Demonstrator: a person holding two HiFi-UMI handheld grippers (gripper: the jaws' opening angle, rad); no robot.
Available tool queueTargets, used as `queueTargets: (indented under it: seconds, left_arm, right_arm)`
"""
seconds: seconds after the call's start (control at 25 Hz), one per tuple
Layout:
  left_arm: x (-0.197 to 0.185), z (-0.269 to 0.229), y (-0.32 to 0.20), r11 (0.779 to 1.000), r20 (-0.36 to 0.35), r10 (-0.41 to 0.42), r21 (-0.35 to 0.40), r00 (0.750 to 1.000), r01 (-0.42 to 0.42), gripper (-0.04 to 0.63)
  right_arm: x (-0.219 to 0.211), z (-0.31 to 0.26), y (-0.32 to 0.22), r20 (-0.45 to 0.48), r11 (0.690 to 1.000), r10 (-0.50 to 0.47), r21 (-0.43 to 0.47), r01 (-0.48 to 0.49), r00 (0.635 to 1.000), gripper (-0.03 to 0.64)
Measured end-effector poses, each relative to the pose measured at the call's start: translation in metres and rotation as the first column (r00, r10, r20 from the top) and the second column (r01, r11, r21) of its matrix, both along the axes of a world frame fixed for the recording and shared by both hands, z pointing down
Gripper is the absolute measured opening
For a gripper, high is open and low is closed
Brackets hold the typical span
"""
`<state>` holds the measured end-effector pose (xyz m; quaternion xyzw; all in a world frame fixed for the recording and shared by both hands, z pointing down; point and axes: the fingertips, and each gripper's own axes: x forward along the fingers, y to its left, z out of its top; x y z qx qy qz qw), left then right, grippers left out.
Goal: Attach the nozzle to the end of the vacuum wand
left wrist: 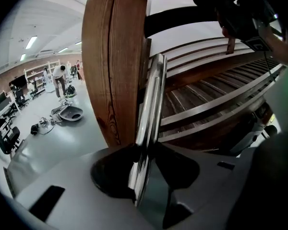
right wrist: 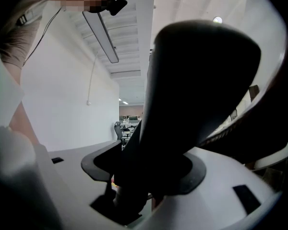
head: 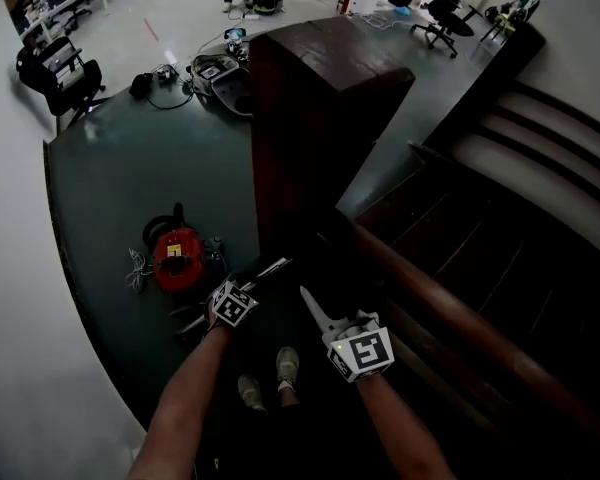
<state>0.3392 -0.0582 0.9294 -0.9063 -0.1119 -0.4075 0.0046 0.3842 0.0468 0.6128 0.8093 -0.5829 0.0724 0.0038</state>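
Observation:
In the head view my left gripper [head: 238, 292] is shut on the chrome vacuum wand [head: 271, 269], which lies slantwise just above the floor. The left gripper view shows the wand [left wrist: 151, 104] clamped between the jaws of the left gripper [left wrist: 145, 169] and running up past the wooden post. My right gripper [head: 337, 334] is shut on a pale, tapered nozzle [head: 315, 312] whose narrow tip points up-left, a short gap from the wand's near end. In the right gripper view the nozzle [right wrist: 192, 95] is a dark mass filling the jaws of the right gripper [right wrist: 149, 178].
A red vacuum cleaner body [head: 177, 258] with its cord sits on the grey floor left of the wand. A tall wooden newel post [head: 320, 118] stands just ahead. A handrail [head: 450, 313] and dark stairs [head: 520, 198] fill the right. My shoes [head: 270, 378] are below.

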Motion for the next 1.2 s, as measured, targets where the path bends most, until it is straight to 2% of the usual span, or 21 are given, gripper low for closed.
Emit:
queueTargets:
  seconds: [0.32, 0.44, 0.6, 0.8, 0.96, 1.2]
  left_arm:
    - [-0.089, -0.048, -0.032, 0.996, -0.045, -0.094, 0.003, 0.995, 0.094, 0.152]
    - [-0.129, -0.064, -0.037, 0.985, -0.059, -0.171, -0.015, 0.983, 0.171, 0.152]
    - [-0.182, -0.085, -0.044, 0.974, -0.093, -0.226, -0.02, 0.97, 0.225, 0.153]
    - [-0.239, -0.105, -0.053, 0.953, -0.108, -0.303, -0.026, 0.947, 0.302, 0.153]
    - [-0.282, -0.121, -0.06, 0.942, -0.099, -0.335, -0.026, 0.937, 0.334, 0.153]
    - [-0.334, -0.13, -0.066, 0.92, -0.097, -0.392, -0.022, 0.915, 0.392, 0.153]
  right_arm:
    - [-0.046, -0.045, -0.036, -0.011, 0.996, -0.04, 0.076, 0.041, 0.999, 0.285]
    - [-0.071, -0.059, -0.055, 0.01, 0.991, -0.072, 0.113, 0.07, 0.997, 0.285]
    - [-0.109, -0.073, -0.086, 0.028, 0.985, -0.1, 0.142, 0.095, 0.995, 0.285]
    - [-0.16, -0.085, -0.125, 0.019, 0.976, -0.175, 0.134, 0.171, 0.984, 0.285]
    - [-0.198, -0.09, -0.152, 0.019, 0.968, -0.224, 0.117, 0.22, 0.974, 0.285]
    - [-0.255, -0.094, -0.175, 0.007, 0.942, -0.322, 0.104, 0.319, 0.947, 0.285]
